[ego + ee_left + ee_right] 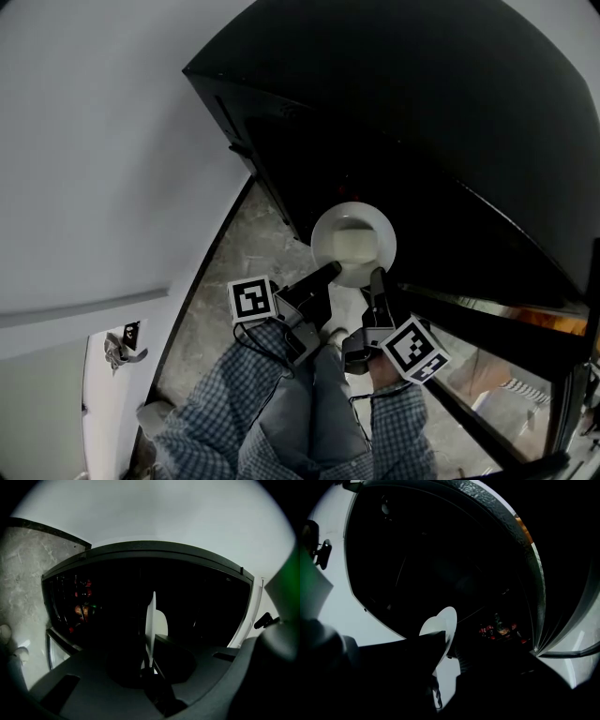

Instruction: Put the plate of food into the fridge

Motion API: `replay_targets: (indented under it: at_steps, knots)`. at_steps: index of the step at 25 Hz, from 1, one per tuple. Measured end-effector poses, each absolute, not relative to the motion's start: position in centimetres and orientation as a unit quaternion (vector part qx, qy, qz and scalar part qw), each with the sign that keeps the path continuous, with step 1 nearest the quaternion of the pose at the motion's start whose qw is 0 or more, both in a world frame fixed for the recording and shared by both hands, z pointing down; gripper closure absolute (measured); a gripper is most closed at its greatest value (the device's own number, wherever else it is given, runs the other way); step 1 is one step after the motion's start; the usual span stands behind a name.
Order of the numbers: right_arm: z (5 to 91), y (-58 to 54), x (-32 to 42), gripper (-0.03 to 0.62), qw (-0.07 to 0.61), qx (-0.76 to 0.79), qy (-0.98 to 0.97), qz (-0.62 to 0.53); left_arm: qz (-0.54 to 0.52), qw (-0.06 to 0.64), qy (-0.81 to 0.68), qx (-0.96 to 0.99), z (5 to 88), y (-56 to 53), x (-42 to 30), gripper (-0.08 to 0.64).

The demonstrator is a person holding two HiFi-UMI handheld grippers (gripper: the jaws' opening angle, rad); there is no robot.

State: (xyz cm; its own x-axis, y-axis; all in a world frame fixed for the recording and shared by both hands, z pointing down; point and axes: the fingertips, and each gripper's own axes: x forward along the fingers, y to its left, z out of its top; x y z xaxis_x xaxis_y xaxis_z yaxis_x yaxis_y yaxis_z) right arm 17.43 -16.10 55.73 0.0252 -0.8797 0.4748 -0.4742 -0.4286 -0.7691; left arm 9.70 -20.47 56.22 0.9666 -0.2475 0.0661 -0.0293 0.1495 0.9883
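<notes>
1. Noted a white, round plate (353, 242) in the head view. Shallow, with a raised rim, and the brightest thing in frame. Held roughly level in the air at the mouth of the open black fridge (441, 131), set against its dark interior.
2. Recorded food (354, 246) on the plate as a single pale, squarish portion at the centre. Off-white, a shade duller than the rim. No finer detail readable.
3. Found the left tool (327, 273) clamped on the near-left rim of the plate. Confirmed in the left gripper view: plate (151, 620) seen edge-on as a thin white upright blade, pinched between the two dark jaws of the left tool (150, 660).
4. Found the right tool (378, 278) closed on the near-right rim. Confirmed in the right gripper view: plate (443, 623) seen as a tilted white oval, lower edge caught between the jaws of the right tool (439, 654). View very dark.
5. Logged the marker cubes, one just behind each tool (251, 300) (413, 349), above blue checked sleeves (216, 412).
6. Spotted small red and orange items (80, 603) (499, 629) deep inside the fridge. Too dim to identify.
7. Noted grey marbled floor (230, 281) left of the fridge, along a white wall (94, 141).
</notes>
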Motion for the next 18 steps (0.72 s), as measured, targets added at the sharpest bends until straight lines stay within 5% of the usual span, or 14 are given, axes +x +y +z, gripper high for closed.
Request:
replay_targets:
  at_steps: [18]
  knots:
    - [57.4,-17.4,19.6,0.525,0.194,-0.716,0.461,-0.487,-0.074,0.753,-0.120,0.642,57.8,-21.8,11.8,0.518]
